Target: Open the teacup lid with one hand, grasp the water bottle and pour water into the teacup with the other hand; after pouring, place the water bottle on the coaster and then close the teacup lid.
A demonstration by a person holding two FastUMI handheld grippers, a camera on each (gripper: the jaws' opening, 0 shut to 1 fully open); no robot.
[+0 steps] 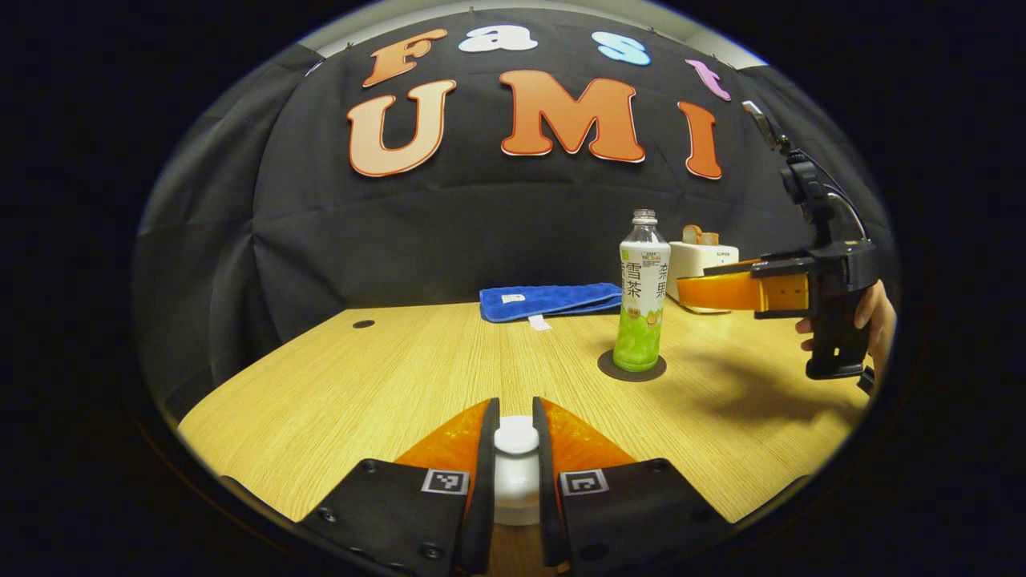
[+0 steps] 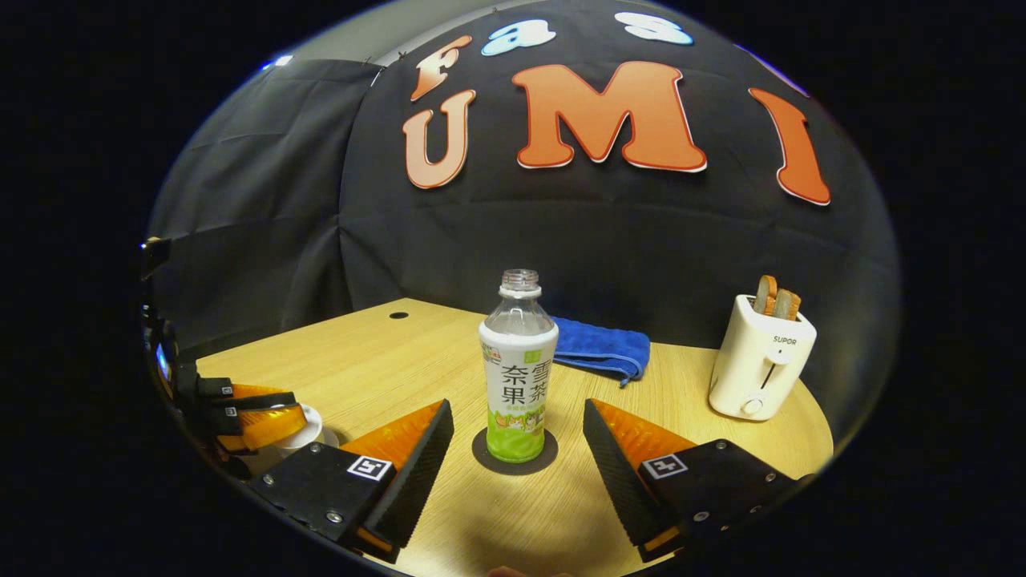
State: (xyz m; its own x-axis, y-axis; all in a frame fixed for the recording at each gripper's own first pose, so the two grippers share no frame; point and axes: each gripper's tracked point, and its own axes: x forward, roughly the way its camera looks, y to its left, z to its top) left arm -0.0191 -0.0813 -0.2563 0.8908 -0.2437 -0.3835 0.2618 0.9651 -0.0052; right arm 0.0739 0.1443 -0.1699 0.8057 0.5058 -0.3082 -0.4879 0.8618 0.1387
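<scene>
Left hand-held gripper [image 1: 516, 457] closed on the white teacup lid [image 1: 516, 439], both fingers pressing the knob, at 6 o'clock in the left gripper view. White teacup [image 1: 516, 493] directly under the lid; whether the lid is seated or lifted, cannot tell.

Water bottle [image 2: 517, 369] upright on the dark round coaster [image 2: 482, 458], cap off, centre of the right gripper view. Right hand-held gripper [image 2: 518, 449] wide open, fingers flanking the bottle base at 8 and 4 o'clock, apart from the bottle.

In the left gripper view, bottle [image 1: 642, 296] and coaster [image 1: 609, 370] at about 2 o'clock, right hand-held gripper [image 1: 689, 290] just beside the bottle at 3 o'clock, held by a hand [image 1: 874, 312].

In the right gripper view, left hand-held gripper [image 2: 298, 417] at 8 o'clock over the teacup [image 2: 309, 437].

Blue towel [image 2: 601, 346] folded behind the bottle, at the far edge of the wooden worktop [image 2: 401, 361]. White toaster [image 2: 760, 365] with bread slices at 3 o'clock.
</scene>
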